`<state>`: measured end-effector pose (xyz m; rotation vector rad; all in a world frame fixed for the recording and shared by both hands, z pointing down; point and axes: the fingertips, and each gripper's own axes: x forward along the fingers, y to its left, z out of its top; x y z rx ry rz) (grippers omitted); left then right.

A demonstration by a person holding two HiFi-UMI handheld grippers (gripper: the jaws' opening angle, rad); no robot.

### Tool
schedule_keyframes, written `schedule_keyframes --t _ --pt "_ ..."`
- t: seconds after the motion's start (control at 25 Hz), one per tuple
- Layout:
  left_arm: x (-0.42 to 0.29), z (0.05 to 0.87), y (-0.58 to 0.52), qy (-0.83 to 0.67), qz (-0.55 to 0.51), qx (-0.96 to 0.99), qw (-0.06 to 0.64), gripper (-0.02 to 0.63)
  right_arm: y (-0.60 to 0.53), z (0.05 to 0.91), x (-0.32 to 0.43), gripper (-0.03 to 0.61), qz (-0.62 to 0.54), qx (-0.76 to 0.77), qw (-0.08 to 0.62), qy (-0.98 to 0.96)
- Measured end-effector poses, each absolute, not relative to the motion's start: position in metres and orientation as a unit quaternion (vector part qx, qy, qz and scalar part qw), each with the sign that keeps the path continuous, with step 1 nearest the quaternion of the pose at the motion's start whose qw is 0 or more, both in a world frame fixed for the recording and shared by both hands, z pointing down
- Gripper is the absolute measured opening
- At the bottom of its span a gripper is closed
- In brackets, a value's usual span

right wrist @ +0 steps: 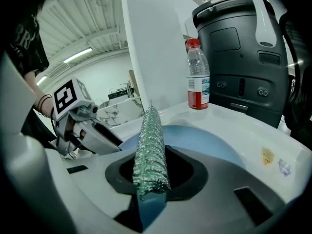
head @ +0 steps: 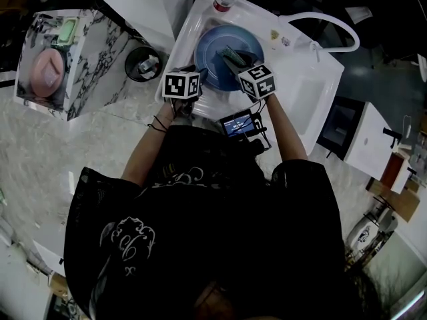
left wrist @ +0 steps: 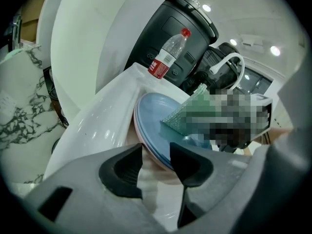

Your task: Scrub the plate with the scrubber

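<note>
Plate [head: 212, 49] rim is clamped at 8 o'clock by left gripper [left wrist: 156, 151] jaws; scrubber [right wrist: 151, 130], pinched in right gripper [right wrist: 155, 173] jaws, should be pressed flat, swept in circles.

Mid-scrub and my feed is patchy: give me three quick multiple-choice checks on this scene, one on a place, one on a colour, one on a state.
1. Where does the bottle stand?
A) on the marble counter
B) on the sink's rim
C) on the floor

2. What colour is the plate?
A) white
B) blue
C) black

3. The right tongs are:
A) open and empty
B) shut on the bottle
C) shut on the scrubber

Answers:
1 B: it stands upright on the white rim behind the basin.
2 B: the head view shows a blue disc in the basin.
3 C: the right gripper view shows the scrubber pinched between the pads.
</note>
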<state>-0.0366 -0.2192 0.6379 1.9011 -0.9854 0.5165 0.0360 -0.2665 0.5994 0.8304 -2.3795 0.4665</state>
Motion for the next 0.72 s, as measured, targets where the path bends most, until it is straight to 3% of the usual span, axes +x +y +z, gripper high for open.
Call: schedule_keyframes --t 0.72 --pt "-0.036 0.637 -0.22 -0.405 0.209 0.769 0.448 0.187 -0.202 0.597 0.009 0.089 0.29 0.185 0.278 -0.897"
